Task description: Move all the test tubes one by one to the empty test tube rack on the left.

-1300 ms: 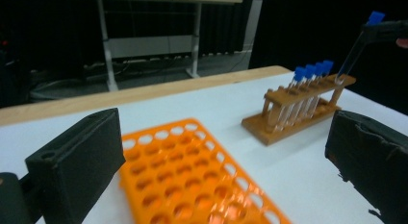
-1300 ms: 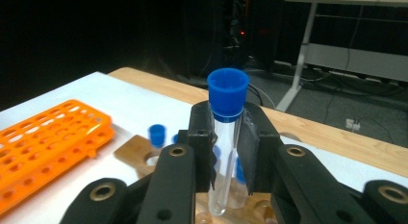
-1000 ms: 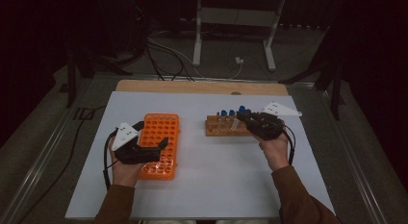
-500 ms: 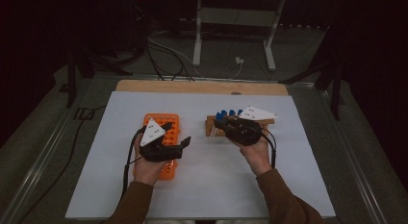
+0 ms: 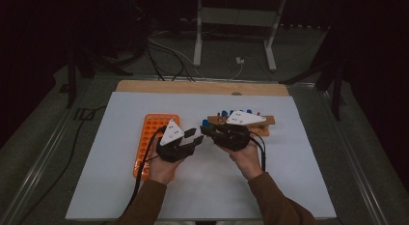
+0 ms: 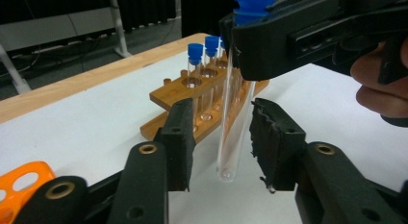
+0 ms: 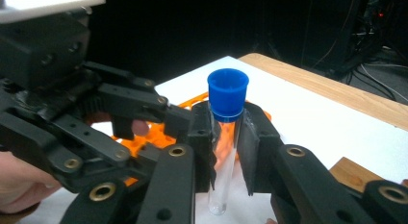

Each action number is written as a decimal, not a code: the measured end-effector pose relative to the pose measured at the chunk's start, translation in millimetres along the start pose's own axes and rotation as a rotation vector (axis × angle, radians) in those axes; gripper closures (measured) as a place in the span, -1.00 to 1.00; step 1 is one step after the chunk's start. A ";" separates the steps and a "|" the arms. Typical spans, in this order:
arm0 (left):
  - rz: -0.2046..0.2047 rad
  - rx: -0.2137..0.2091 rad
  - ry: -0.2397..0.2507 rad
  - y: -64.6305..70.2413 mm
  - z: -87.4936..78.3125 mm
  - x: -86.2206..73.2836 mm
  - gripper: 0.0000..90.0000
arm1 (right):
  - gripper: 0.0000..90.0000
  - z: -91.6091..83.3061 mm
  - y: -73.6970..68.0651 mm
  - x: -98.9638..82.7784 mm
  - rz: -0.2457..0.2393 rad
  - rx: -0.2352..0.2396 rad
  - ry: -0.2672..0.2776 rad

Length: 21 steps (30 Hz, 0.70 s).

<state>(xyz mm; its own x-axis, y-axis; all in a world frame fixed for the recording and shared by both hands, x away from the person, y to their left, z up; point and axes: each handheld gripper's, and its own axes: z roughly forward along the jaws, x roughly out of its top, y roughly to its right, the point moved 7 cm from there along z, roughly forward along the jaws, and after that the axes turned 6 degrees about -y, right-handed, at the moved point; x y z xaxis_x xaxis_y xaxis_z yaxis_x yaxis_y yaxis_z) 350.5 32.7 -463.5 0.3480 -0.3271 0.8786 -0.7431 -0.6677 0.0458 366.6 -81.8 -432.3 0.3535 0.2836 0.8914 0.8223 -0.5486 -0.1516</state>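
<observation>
The test tube [image 6: 230,132] hangs clamped in the right tool [image 7: 225,152], between the left tool's [image 6: 219,147] closing jaws.

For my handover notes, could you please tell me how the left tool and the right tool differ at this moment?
The right tool is shut on the blue-capped test tube just under its cap and carries it; the left tool has just been closing, its pads flanking the tube's lower end with gaps either side. In the high view the right one is over the wooden rack, the left beside the orange rack. Both are black and hand-held.
</observation>
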 end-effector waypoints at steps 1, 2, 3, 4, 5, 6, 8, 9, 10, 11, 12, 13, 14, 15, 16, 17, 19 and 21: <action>0.000 0.000 0.000 0.0 0.0 0.0 0.40 | 0.71 0.1 -0.8 0.0 0.000 0.004 -0.001; 0.003 -0.005 0.000 0.5 0.3 -0.1 0.40 | 0.71 0.1 -0.8 0.0 0.000 0.004 -0.001; 0.005 -0.006 -0.001 1.0 0.5 -0.2 0.47 | 0.71 0.9 -2.3 -0.1 -0.006 0.013 -0.003; 0.008 -0.006 -0.001 1.4 0.5 -0.4 0.49 | 0.71 1.5 -3.0 -0.4 -0.006 0.018 -0.006; 0.010 -0.009 -0.003 1.6 0.5 -0.5 0.52 | 0.71 2.1 -3.6 -0.7 -0.006 0.021 -0.008; 0.011 -0.012 -0.001 2.0 0.5 -0.5 0.52 | 0.71 2.6 -3.8 -0.7 -0.005 0.026 -0.007; 0.012 -0.011 0.003 2.2 0.3 0.0 0.53 | 0.71 3.6 -5.0 -1.0 -0.002 0.038 -0.008; 0.012 -0.014 0.008 1.8 -0.3 0.6 0.53 | 0.71 4.0 -5.8 -1.2 -0.005 0.040 -0.010; 0.014 -0.014 0.009 1.7 -0.6 0.9 0.53 | 0.71 4.5 -6.7 -1.3 -0.008 0.045 -0.011; 0.014 -0.014 0.009 1.7 -0.6 0.9 0.54 | 0.71 4.9 -7.4 -1.3 -0.012 0.045 -0.013; 0.022 -0.016 0.010 2.5 -1.1 1.3 0.58 | 0.71 5.3 -7.7 -1.3 -0.016 0.045 -0.015; 0.022 -0.016 0.010 2.5 -1.1 1.3 0.61 | 0.71 5.6 -7.9 -1.2 -0.014 0.047 -0.015; 0.027 -0.014 0.007 2.8 -1.3 1.1 0.65 | 0.71 6.1 -8.0 -1.0 -0.015 0.047 -0.016; 0.039 -0.015 0.007 3.8 -1.7 0.7 0.71 | 0.71 6.5 -8.1 -0.9 -0.015 0.048 -0.017; 0.039 -0.015 0.007 3.8 -1.7 0.7 0.72 | 0.71 6.8 -8.3 -0.8 -0.013 0.050 -0.017; 0.046 -0.010 0.005 3.8 -2.0 0.5 0.72 | 0.71 7.0 -8.4 -0.8 -0.013 0.052 -0.019; 0.049 -0.013 0.005 3.5 -2.8 0.4 0.73 | 0.69 6.9 -8.5 -0.7 -0.012 0.057 -0.019; 0.051 -0.009 0.002 2.8 -3.5 0.2 0.73 | 0.47 5.7 -8.4 -0.2 -0.006 0.071 -0.013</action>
<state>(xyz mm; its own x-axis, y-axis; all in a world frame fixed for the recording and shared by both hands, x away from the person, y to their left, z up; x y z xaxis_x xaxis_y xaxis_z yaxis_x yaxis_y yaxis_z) 346.5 33.2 -461.6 0.3086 -0.3590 0.8809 -0.7647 -0.6444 0.0053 362.2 -72.8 -433.7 0.3540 0.2970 0.8869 0.8536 -0.4900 -0.1766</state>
